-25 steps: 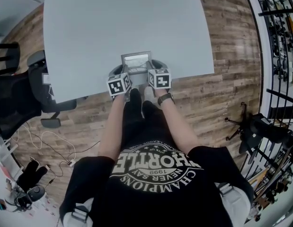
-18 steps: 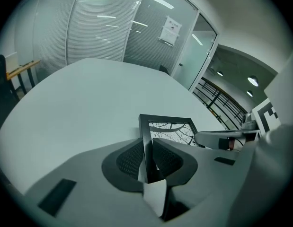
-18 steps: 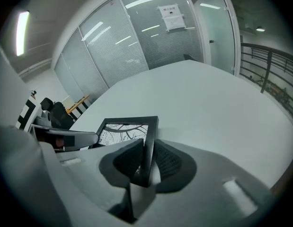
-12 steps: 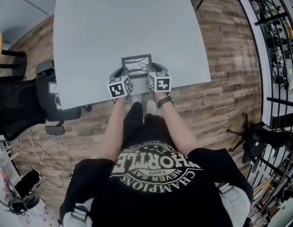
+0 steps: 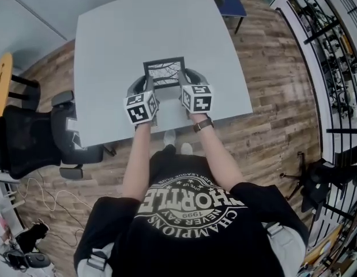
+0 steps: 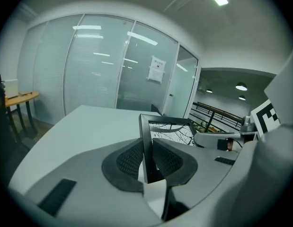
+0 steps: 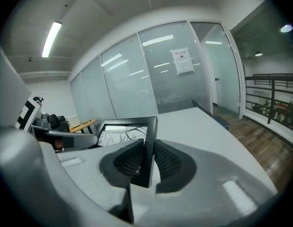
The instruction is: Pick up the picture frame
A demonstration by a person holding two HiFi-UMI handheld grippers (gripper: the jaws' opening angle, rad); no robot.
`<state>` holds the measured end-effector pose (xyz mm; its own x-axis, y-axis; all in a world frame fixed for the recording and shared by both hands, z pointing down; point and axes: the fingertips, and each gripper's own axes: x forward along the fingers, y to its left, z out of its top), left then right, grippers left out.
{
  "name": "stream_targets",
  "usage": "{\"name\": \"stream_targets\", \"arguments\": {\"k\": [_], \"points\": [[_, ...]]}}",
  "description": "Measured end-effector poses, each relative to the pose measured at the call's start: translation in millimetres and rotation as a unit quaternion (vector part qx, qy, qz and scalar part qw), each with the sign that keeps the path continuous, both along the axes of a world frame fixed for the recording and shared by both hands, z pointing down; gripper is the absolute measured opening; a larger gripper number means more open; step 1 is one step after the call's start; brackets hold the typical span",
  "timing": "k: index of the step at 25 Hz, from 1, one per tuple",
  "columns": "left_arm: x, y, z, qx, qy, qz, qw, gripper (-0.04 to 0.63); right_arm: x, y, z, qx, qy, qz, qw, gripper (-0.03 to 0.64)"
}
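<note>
Now, picture frame [image 5: 164, 73], edges pinched between fingers [image 6: 128, 159]

Pale grey table [image 5: 109, 51], matte top, rounded corners. Set on wood-plank floor [image 5: 270, 114]. Also standing on floor: black mesh office chair [image 5: 34, 140] just beside left edge of table, blue chair [image 5: 231, 6] at far right corner, loose cables [image 5: 48, 195] trailing nearer than office chair.
</note>
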<state>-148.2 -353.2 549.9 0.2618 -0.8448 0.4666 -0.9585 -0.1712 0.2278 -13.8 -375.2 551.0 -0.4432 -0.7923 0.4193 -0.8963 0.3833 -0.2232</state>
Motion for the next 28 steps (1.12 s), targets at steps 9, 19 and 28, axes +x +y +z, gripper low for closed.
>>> {"name": "stream_targets", "arguments": {"k": [9, 19, 28], "points": [[2, -6, -126, 0.128, -0.002, -0.001, 0.9918, 0.067, 5, -4, -133, 0.14, -0.028, 0.008, 0.99, 0.067], [-2, 7, -206, 0.215, 0.014, 0.001, 0.9765, 0.067, 3, 10, -216, 0.222, -0.045, 0.008, 0.974, 0.067], [0, 7, -223, 0.233, 0.019, 0.001, 0.9723, 0.067, 5, 12, -236, 0.245, -0.036, 0.008, 0.969, 0.067]]}}
